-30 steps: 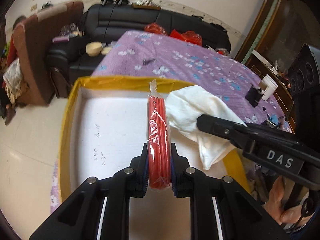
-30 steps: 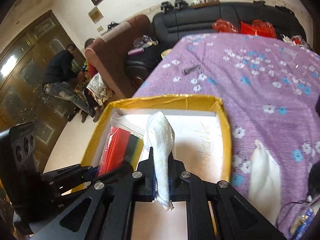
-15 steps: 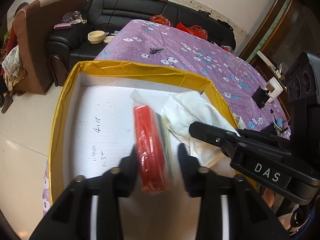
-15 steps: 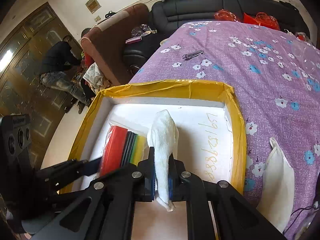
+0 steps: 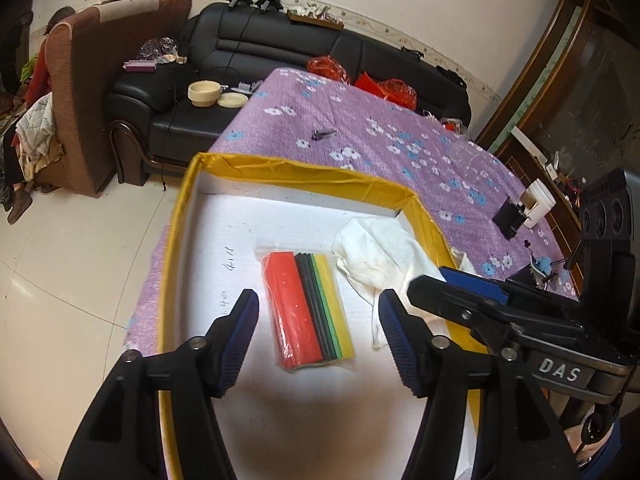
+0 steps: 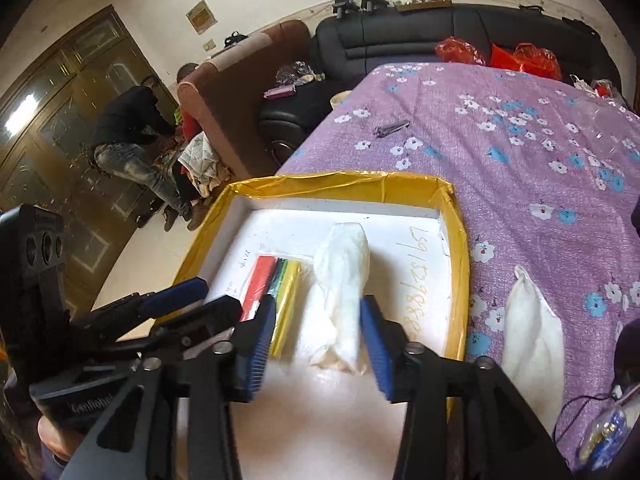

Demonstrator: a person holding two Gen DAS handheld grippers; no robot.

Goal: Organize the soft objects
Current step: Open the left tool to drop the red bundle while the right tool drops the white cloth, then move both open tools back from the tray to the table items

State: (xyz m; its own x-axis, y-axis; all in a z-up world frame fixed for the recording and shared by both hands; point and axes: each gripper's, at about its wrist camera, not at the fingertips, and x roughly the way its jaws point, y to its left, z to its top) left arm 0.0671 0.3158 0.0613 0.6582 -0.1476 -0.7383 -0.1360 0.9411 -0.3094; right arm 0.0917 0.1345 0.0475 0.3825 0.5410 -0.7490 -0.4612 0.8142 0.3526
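The bagged pack of coloured sheets point(image 5: 307, 312) (red, black, green, yellow) lies flat on the white floor of the yellow-rimmed box point(image 5: 304, 170), with the white cloth point(image 6: 344, 280) lying just beside it on the same floor. The left gripper point(image 5: 318, 336) has just been opening and its pads stand apart on either side of the pack without touching it — the right gripper point(image 6: 318, 330) has likewise just opened, its pads clear of the cloth between them. The box sits on a purple flowered tablecloth point(image 6: 520, 152), where a second white cloth point(image 6: 534, 332) lies outside the rim.
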